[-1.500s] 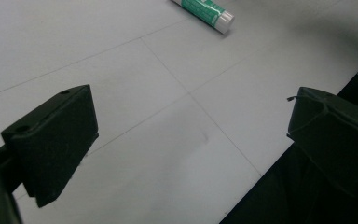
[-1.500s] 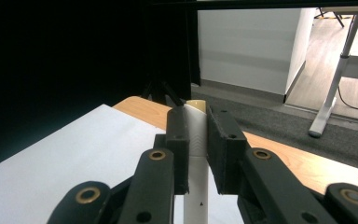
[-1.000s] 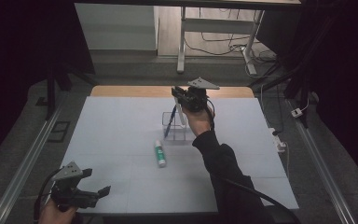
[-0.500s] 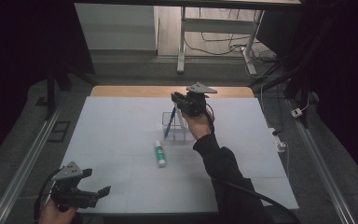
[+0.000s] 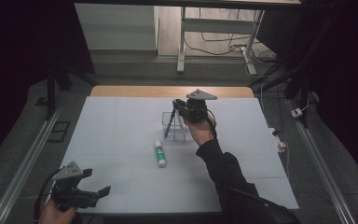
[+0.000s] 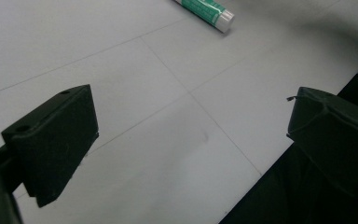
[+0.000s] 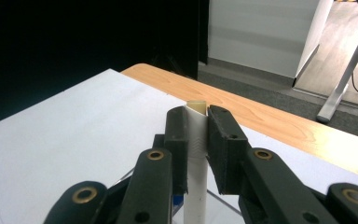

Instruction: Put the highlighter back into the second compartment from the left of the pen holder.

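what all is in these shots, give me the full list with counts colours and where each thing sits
white stick: one, white with a cream top end, upright between the right gripper's pads, above the clear box
clear box: one, see-through, on the mat just past its middle
blue pen: one, blue, leaning inside the clear box
glue stick: one, white with green label, lying on the mat in front of the box
mat: one, pale grey-white, covering the table
table: one, wooden edge showing at the far side
right gripper: one, black, held over the clear box, closed on the white stick
left gripper: one, black, at the near left corner of the mat, jaws wide apart, nothing between them
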Motion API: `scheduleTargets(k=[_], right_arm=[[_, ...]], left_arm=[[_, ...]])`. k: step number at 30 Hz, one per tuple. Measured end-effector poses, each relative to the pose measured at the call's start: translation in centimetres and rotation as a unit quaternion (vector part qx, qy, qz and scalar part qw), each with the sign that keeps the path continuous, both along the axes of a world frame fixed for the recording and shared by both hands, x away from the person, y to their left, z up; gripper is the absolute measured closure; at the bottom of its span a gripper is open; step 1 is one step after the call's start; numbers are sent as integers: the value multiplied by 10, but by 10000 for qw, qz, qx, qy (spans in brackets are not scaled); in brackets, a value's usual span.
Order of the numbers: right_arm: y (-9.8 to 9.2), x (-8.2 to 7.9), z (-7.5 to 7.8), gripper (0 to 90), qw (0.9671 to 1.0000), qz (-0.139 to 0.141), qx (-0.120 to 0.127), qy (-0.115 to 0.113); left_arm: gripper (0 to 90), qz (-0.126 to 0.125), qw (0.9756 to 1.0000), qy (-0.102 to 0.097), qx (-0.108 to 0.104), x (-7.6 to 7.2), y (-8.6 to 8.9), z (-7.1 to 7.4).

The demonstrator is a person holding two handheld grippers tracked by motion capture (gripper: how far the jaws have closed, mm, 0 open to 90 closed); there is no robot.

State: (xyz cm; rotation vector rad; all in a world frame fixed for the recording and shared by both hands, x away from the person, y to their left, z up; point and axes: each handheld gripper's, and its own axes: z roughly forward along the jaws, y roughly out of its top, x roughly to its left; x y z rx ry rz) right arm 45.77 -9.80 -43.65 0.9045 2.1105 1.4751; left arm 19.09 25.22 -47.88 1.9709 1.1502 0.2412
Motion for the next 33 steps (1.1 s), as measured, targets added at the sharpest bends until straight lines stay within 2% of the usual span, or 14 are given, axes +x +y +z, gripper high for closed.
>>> scheduleTargets(k=[5,12,19,30,33], right_arm=[[0,-2,3,694,10000,63,-40,9],[-3,-9,10,550,9996,65,-288,7],[-13,-14,15,445,9990,56,-328,291],[-34,-31,16,297,9971,298,-376,592],[-39,-37,14,271,9959,373,-490,663]], left_arm=[[15,9,10000,1,-8,0,0,0],[15,32,10000,13,-20,0,1,0],[15,37,10000,26,-13,1,0,0],[15,37,10000,66,-8,1,0,0],[15,30,10000,75,1,1,0,0]])
